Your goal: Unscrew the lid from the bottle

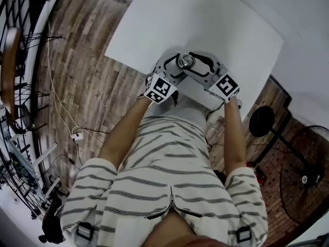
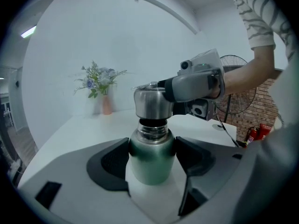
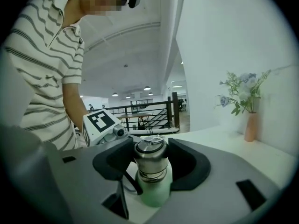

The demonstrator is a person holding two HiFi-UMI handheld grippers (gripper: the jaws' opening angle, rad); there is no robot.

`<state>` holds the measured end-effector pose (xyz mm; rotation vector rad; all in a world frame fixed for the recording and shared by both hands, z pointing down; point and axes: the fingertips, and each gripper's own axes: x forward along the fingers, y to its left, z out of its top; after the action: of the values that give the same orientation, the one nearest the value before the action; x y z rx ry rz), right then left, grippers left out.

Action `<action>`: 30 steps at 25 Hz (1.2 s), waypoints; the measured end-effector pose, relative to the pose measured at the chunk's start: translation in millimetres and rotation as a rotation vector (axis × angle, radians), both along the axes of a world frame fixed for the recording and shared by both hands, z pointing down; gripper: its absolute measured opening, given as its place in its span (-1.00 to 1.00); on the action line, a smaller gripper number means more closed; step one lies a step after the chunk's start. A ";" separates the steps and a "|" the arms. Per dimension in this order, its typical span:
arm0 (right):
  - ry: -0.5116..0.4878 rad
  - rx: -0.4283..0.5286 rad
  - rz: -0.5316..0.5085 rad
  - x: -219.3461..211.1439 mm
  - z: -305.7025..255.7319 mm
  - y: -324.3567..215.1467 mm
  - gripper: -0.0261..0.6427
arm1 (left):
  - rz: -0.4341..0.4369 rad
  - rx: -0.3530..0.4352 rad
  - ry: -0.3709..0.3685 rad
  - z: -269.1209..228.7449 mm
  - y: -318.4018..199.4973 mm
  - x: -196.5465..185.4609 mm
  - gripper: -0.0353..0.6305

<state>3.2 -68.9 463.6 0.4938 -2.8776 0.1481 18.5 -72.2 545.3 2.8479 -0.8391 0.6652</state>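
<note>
The person wears a short-sleeved white shirt (image 1: 169,179) with thin dark stripes. The left hand-held gripper (image 2: 152,157) and the right hand-held gripper (image 3: 152,160) are pale grey shells with black pads (image 2: 110,164) inside. Each carries a white cube (image 1: 160,89) printed with black square markers.

Bottle (image 2: 150,164) green, lid (image 2: 150,104) plain silver steel. Left gripper (image 2: 152,155) and right gripper (image 3: 152,160) grey, pads (image 2: 110,164) black, cubes (image 1: 161,88) black-and-white squares. Table (image 1: 205,19) white. Shirt (image 1: 164,184) white, dark stripes. Floor (image 1: 87,76) brown wood planks. Vase (image 2: 107,105) pink, flowers (image 2: 96,80) blue, leaves green.
</note>
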 end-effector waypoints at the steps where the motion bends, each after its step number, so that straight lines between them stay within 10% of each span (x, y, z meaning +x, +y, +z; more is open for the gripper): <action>1: -0.023 -0.005 0.017 0.7 -3.6 -0.9 -0.20 | 0.002 0.001 0.000 -0.2 0.1 -0.6 0.05; 14: -0.142 -0.064 0.297 26.2 -30.8 -5.0 -0.19 | -0.024 0.013 0.051 -26.9 2.9 -6.9 0.08; 30: -0.158 -0.013 0.687 34.9 -89.2 9.7 -0.19 | -0.225 0.117 0.201 -141.7 11.1 -57.1 -0.65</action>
<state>38.0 -59.2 374.3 1.5041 -2.7151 0.3217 -38.7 -61.0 403.6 2.7972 -1.1734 0.3056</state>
